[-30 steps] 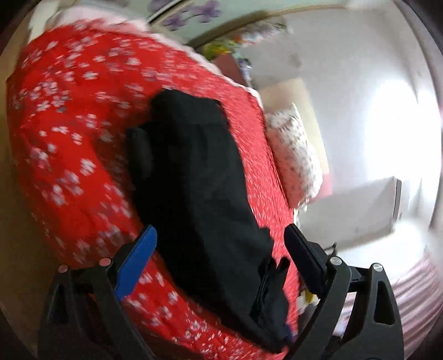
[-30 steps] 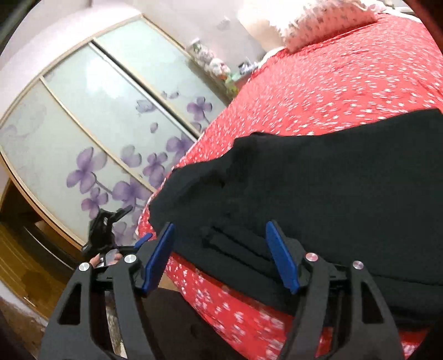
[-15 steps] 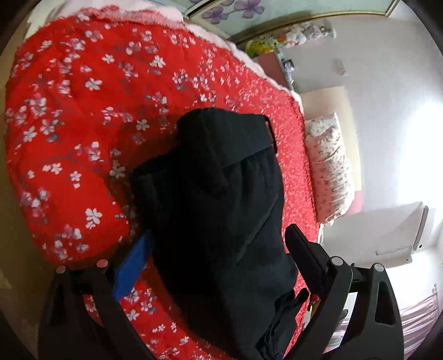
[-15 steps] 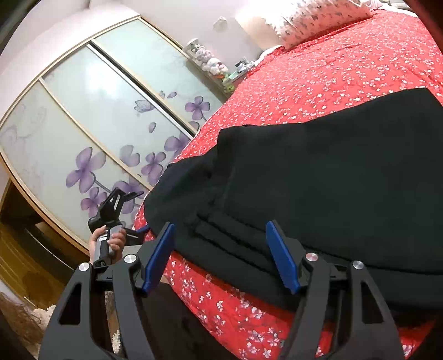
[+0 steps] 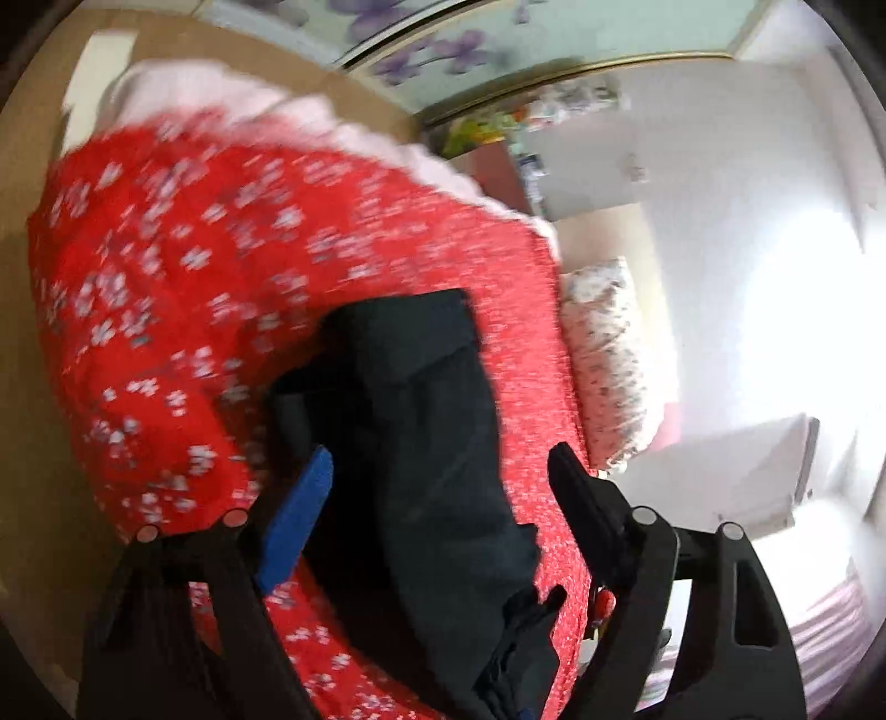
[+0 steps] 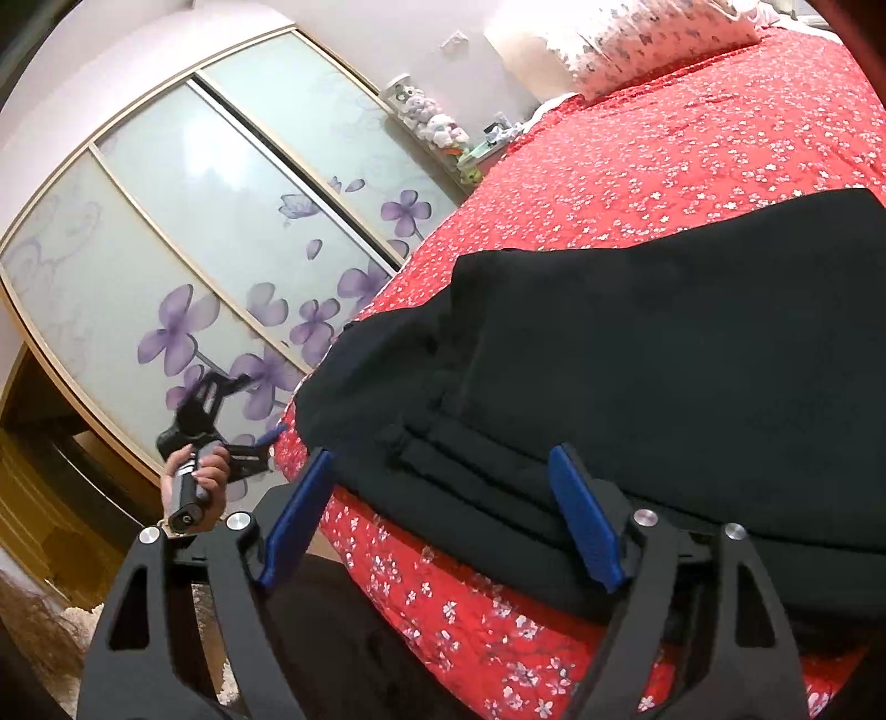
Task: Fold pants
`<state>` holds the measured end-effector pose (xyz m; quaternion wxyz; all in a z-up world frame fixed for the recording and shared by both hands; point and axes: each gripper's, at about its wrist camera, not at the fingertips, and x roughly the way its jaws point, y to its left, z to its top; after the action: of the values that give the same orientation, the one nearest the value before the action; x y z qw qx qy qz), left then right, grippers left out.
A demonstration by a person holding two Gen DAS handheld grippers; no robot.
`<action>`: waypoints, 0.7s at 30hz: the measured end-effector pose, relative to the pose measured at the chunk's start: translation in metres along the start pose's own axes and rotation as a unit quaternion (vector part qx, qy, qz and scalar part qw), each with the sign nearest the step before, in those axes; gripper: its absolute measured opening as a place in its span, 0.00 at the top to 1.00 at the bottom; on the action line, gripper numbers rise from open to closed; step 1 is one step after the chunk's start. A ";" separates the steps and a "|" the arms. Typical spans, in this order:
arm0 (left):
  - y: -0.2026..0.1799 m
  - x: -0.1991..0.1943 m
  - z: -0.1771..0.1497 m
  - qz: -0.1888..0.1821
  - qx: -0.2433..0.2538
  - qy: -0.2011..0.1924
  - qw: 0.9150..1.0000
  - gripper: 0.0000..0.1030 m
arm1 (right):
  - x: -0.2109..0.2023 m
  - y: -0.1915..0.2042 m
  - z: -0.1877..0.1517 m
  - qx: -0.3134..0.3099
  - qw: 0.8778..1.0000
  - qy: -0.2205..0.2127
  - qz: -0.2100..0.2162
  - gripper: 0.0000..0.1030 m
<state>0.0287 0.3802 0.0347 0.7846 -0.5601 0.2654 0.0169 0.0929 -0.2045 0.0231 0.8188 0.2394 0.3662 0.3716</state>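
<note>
The black pants [image 6: 653, 360] lie folded in layers on the red flowered bedspread [image 6: 664, 144], near its front edge. They also show in the blurred left wrist view [image 5: 421, 443]. My right gripper [image 6: 443, 509] is open and empty, its blue-padded fingers just in front of the layered edge of the pants. My left gripper [image 5: 443, 487] is open and empty, held above the near end of the pants. It also shows in the right wrist view [image 6: 221, 437], held in a hand off the bed's left corner.
A flowered pillow [image 6: 648, 39] lies at the head of the bed. A sliding wardrobe with purple flowers [image 6: 183, 260] stands beyond the bed's left side. A shelf with soft toys [image 6: 432, 122] sits in the far corner. Wooden floor [image 5: 33, 443] shows beside the bed.
My left gripper has drawn back and swung, so the pants look smaller and the view is blurred. My right gripper has moved slightly closer to the pants' layered edge. Both stay open.
</note>
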 end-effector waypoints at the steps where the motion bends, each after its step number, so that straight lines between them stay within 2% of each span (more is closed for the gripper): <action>1: -0.006 0.002 0.001 -0.004 0.010 0.002 1.000 0.17 | 0.000 -0.001 0.000 0.001 1.000 0.000 0.000 0.21; 3: -0.014 0.015 0.004 0.023 0.014 0.013 1.000 0.15 | 0.001 -0.001 0.000 0.002 1.000 0.001 -0.002 0.21; 5: -0.007 0.027 0.007 0.031 -0.007 0.024 0.999 0.15 | 0.000 0.001 -0.001 -0.001 1.000 0.001 -0.001 0.21; 6: -0.003 0.037 0.010 0.050 -0.018 0.032 0.998 0.17 | 0.000 0.001 -0.001 -0.002 1.000 0.001 0.000 0.21; 8: 0.000 0.048 0.014 0.056 -0.020 0.030 0.998 0.19 | -0.001 0.000 -0.002 -0.002 1.000 0.001 0.001 0.21; 10: -0.004 0.055 0.019 0.052 -0.017 0.024 0.998 0.35 | -0.001 -0.001 -0.002 0.000 1.000 0.001 0.002 0.21; 11: -0.007 0.058 0.021 0.051 -0.024 0.026 0.998 0.39 | 0.000 -0.002 -0.001 0.001 1.000 0.001 0.002 0.21; 13: -0.012 0.059 0.019 0.062 -0.016 0.021 0.998 0.66 | 0.000 -0.003 -0.001 0.000 1.000 0.002 0.001 0.21; 14: -0.014 0.058 0.017 0.073 0.001 0.017 0.997 0.74 | 0.001 -0.003 -0.001 -0.001 1.000 0.002 0.001 0.21; 15: -0.018 0.058 0.015 0.083 0.016 0.012 0.996 0.87 | 0.001 -0.003 -0.001 -0.001 1.000 0.002 0.000 0.21; 21: -0.011 0.031 0.000 0.065 0.029 0.003 0.997 0.92 | 0.001 -0.003 -0.001 -0.001 1.000 0.001 0.000 0.21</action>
<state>0.0586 0.3679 0.0313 0.7969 -0.5187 0.3042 0.0584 0.0939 -0.2054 0.0198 0.8186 0.2380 0.3665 0.3726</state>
